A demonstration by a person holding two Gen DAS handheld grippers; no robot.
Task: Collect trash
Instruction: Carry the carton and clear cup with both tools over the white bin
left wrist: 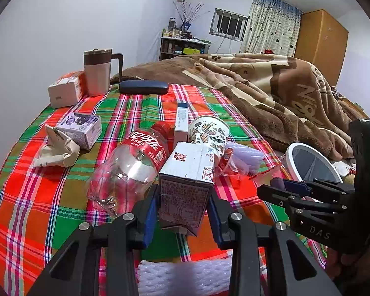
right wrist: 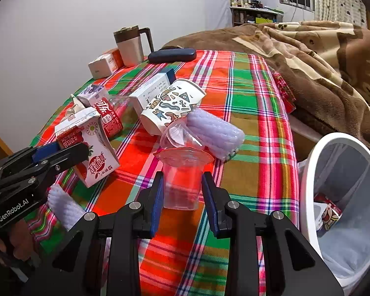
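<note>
Blue-padded and black-framed, the right gripper (right wrist: 182, 192) has its jaws clamped on a clear, thin-walled plastic cup (right wrist: 182, 185) that stands upright on the red-and-green plaid cloth (right wrist: 246, 185), its pads pressing both flanks below the flared rim. Such a cup looks soft enough to buckle, so the squeeze should stay light and the lift go straight up before swinging to the white-rimmed round bin with a grey liner (right wrist: 308, 172), which sits just right of the cup at the cloth's edge and already holds some printed packaging. Left of the cup, the left gripper (left wrist: 182, 212) is closed on a stiff, red-and-white strawberry milk carton (left wrist: 187, 185), gable-topped and box-shaped; a firmer hold suits it. Beyond the cup lie a second clear cup on its side (right wrist: 177, 135), a ribbed lilac foam sleeve (right wrist: 214, 133), a patterned paper cup tipped over (right wrist: 170, 106) and a crushed transparent cola bottle with a red label (left wrist: 133, 162). Carrying one item at a time would probably keep the two hands from crossing.
</note>
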